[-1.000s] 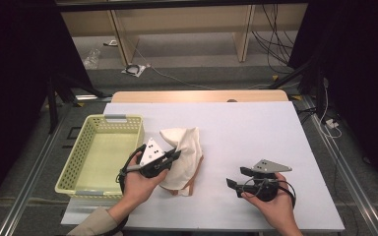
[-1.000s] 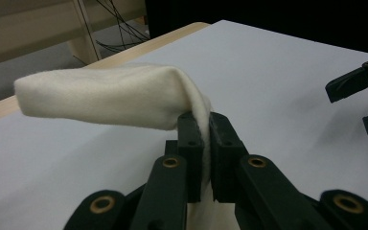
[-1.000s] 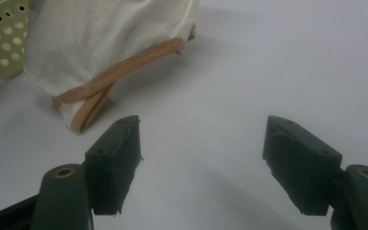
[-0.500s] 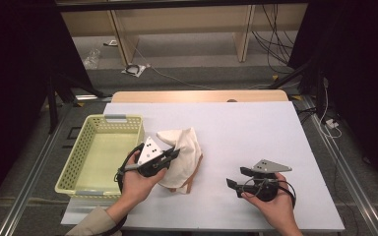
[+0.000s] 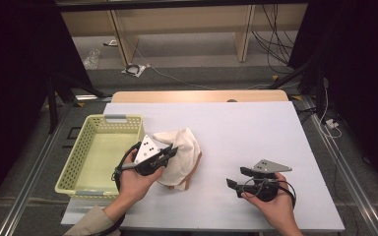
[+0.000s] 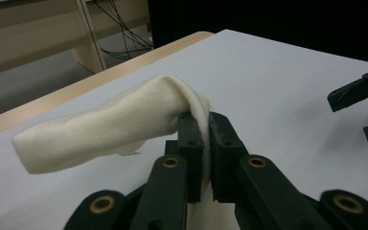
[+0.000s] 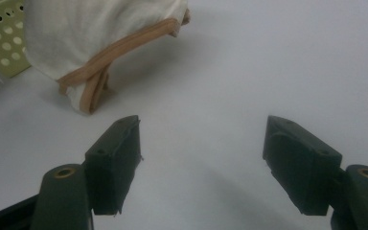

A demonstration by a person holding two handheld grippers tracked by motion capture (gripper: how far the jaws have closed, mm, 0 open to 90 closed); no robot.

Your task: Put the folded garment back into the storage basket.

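**Left gripper clamped on cloth; right gripper spread above table**

Currently, the right gripper (image 5: pixel 238 178) is held low over the near right part of the white table (image 5: pixel 256 128). Its fingers (image 7: pixel 116 143) stand wide apart with nothing between them, well apart from the cloth.

The left gripper (image 5: pixel 170 151) is at the near left, just beside the yellow basket (image 5: pixel 74 172). Its fingers (image 6: pixel 190 139) are closed tight on a fold of the cream cloth (image 6: pixel 110 124). The gripped fold is raised off the table and drapes away to one side of the fingers.

The remainder of the cloth, with a tan band along its edge (image 7: pixel 120 45), lies bunched on the table, just right of the basket. Beyond the table's far edge, cables lie on the floor (image 5: pixel 177 54).
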